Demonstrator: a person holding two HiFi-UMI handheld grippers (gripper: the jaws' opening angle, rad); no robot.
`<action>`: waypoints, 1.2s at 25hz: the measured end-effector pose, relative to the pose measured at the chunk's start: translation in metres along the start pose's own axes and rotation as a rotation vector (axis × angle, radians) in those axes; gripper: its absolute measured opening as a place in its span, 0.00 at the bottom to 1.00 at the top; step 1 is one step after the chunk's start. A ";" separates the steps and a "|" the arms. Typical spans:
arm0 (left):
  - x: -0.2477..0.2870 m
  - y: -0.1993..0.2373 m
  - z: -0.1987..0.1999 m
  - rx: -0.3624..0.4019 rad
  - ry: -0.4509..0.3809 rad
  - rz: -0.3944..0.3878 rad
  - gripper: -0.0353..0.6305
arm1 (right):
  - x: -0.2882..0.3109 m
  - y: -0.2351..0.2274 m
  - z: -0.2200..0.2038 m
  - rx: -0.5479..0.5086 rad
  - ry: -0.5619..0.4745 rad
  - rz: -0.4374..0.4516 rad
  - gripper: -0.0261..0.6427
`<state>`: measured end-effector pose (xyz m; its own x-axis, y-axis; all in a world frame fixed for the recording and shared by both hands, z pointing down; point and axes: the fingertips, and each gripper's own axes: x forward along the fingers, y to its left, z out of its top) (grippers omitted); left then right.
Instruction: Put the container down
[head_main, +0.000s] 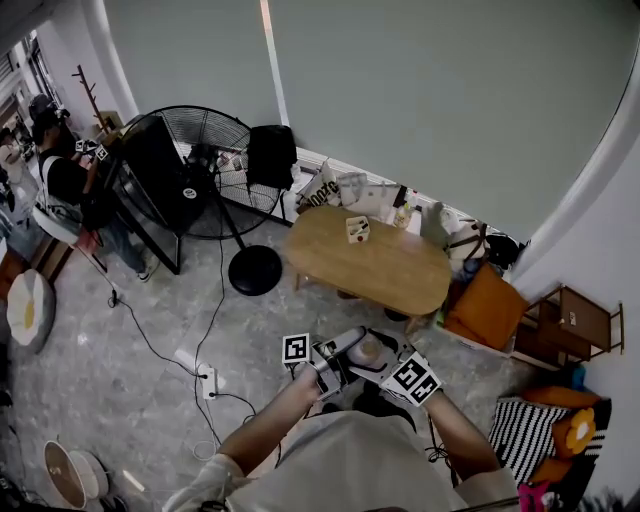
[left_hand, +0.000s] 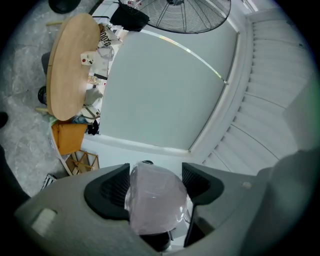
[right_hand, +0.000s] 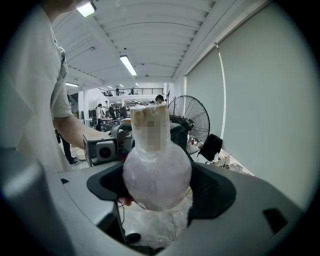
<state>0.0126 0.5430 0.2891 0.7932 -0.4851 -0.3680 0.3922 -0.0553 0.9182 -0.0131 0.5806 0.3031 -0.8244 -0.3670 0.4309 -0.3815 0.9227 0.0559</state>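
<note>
A translucent, rounded plastic container (head_main: 366, 350) is held close to the person's chest, well above the floor. My left gripper (head_main: 338, 360) and right gripper (head_main: 388, 364) meet on it from either side. In the left gripper view the container (left_hand: 155, 202) fills the gap between the dark pads, which press on both its sides. In the right gripper view the container (right_hand: 157, 175) bulges between the jaws, with a beige neck (right_hand: 149, 117) sticking up and the left gripper's camera behind it. Both grippers are shut on it.
An oval wooden table (head_main: 395, 275) stands ahead with a small box (head_main: 357, 229) on it. A large floor fan (head_main: 190, 170) stands to the left, with cables across the floor (head_main: 150, 340). A person (head_main: 60, 180) is at far left. Orange cushions and shelves (head_main: 560, 320) sit at right.
</note>
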 end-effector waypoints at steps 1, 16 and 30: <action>0.003 0.002 0.004 -0.001 -0.001 0.000 0.54 | 0.001 -0.005 -0.001 0.002 0.000 0.002 0.62; 0.094 0.036 0.100 0.011 -0.061 0.029 0.54 | 0.018 -0.138 -0.014 0.017 -0.011 0.062 0.62; 0.191 0.081 0.193 0.016 -0.150 0.046 0.54 | 0.027 -0.278 -0.037 0.016 0.002 0.150 0.62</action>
<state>0.1060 0.2774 0.3219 0.7316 -0.6120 -0.3002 0.3485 -0.0428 0.9364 0.0860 0.3188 0.3327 -0.8720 -0.2246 0.4348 -0.2605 0.9652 -0.0238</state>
